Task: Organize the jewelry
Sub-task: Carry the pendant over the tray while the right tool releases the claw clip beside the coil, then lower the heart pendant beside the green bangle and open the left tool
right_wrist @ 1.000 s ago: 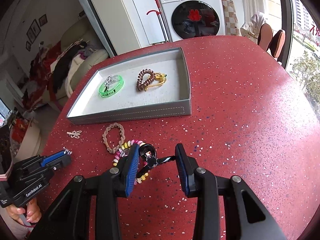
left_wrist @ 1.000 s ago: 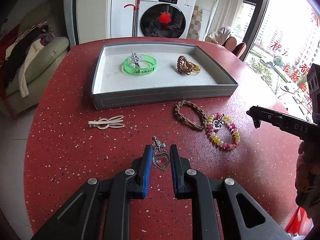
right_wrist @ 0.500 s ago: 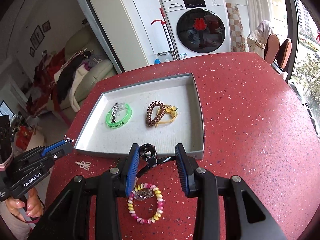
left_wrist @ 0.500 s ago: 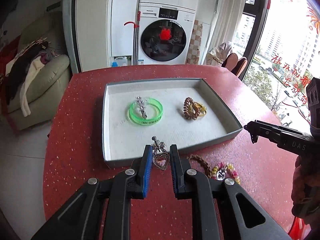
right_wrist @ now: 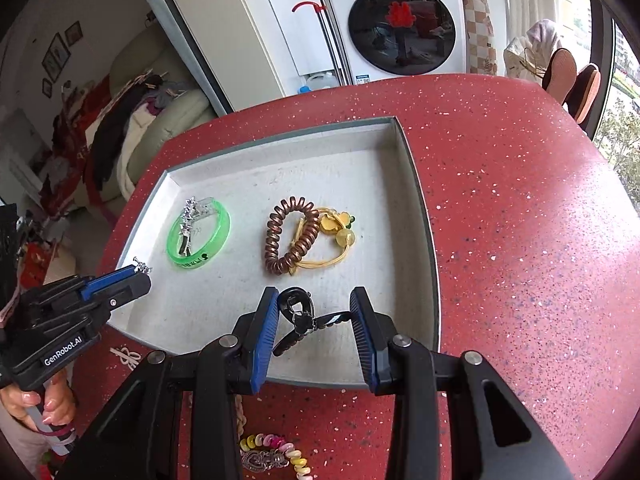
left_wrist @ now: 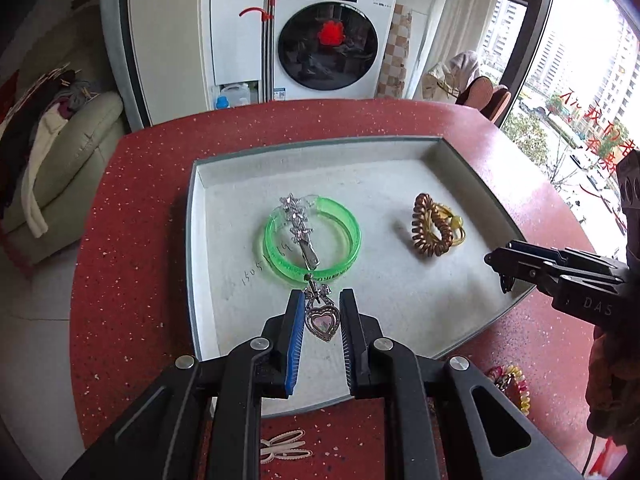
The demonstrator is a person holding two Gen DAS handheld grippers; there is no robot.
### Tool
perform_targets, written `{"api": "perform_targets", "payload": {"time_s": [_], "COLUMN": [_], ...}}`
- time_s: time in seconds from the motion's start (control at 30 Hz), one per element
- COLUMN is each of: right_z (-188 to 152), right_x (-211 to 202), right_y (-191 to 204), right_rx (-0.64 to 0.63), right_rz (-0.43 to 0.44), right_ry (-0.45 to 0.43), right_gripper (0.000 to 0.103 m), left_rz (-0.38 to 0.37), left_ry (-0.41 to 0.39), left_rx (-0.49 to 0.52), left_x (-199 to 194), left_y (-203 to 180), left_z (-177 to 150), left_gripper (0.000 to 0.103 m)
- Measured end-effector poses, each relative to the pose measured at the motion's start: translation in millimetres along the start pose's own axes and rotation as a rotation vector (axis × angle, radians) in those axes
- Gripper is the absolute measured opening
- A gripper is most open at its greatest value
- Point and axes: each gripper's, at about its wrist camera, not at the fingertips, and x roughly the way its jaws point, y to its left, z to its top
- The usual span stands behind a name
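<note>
Left wrist view shows our left tool [left_wrist: 320,316] pinching the heart pendant [left_wrist: 322,322] over the tray [left_wrist: 436,152], our right tool [right_wrist: 314,316] gripping the black claw clip [right_wrist: 304,320], so we should lower both onto bare lining before releasing.

Washing machine [left_wrist: 328,36] ahead, sofa [left_wrist: 60,152] left, bright window [left_wrist: 580,80] right.

Trays [left_wrist: 192,248]: one, grey, on the red worktop [right_wrist: 520,240].
Green bangles [left_wrist: 348,240]: one, in the tray.
Coil hair ties [right_wrist: 280,240]: one, brown, in the tray.
Yellow hair ties [right_wrist: 340,236]: one, in the tray.
Silver hair clips [left_wrist: 298,220]: one, across the bangle.
Heart pendants [left_wrist: 322,320]: one.
Black claw clips [right_wrist: 300,316]: one.
Beaded bracelets [right_wrist: 280,454]: one, on the worktop.
Pale hair clips [left_wrist: 284,446]: one, on the worktop.
</note>
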Motion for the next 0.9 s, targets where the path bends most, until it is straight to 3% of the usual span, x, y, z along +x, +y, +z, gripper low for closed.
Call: {"api": "perform_targets", "payload": {"time_s": [0.2,0.43,0.67,0.7,0.77,0.83,0.9], "right_z": [9.0,13.3,12.0,12.3,13.1,13.1,13.4], "right_x": [18.8,24.4,23.7,23.0,20.7,15.7,9.4], "right_y": [-1.7,-0.5,4.4,4.1,3.7,1.8,0.1], "right_rx": [-0.003,-0.013,-0.036,-0.034,-0.026,-0.009,0.012], "right_rz": [-0.039,-0.093,-0.114,-0.106,-0.09,-0.068,-0.047], "right_ry": [0.011,-0.025,-0.035,-0.034,-0.04,-0.057,-0.074], "right_gripper": [0.04,0.04,0.042,0.043,0.062,0.073,0.073], "left_rz": [0.019,0.106,0.18,0.183,0.188,0.202,0.199], "left_ry": [0.042,0.009,-0.036,-0.036,-0.035,-0.034,-0.036], "left_rx": [-0.01,-0.039,0.008,0.007,0.004,0.009,0.012], "left_x": [25.1,38.3,38.2,37.9,37.6,36.8,35.8], "left_y": [3.2,8.2,-1.0,-0.7,-0.7,-1.3,-1.8], "left_z": [-1.4,2.4,-2.3,-2.5,-2.3,-2.9,-2.8], "left_gripper": [0.036,0.036,0.037,0.037,0.037,0.037,0.037]}}
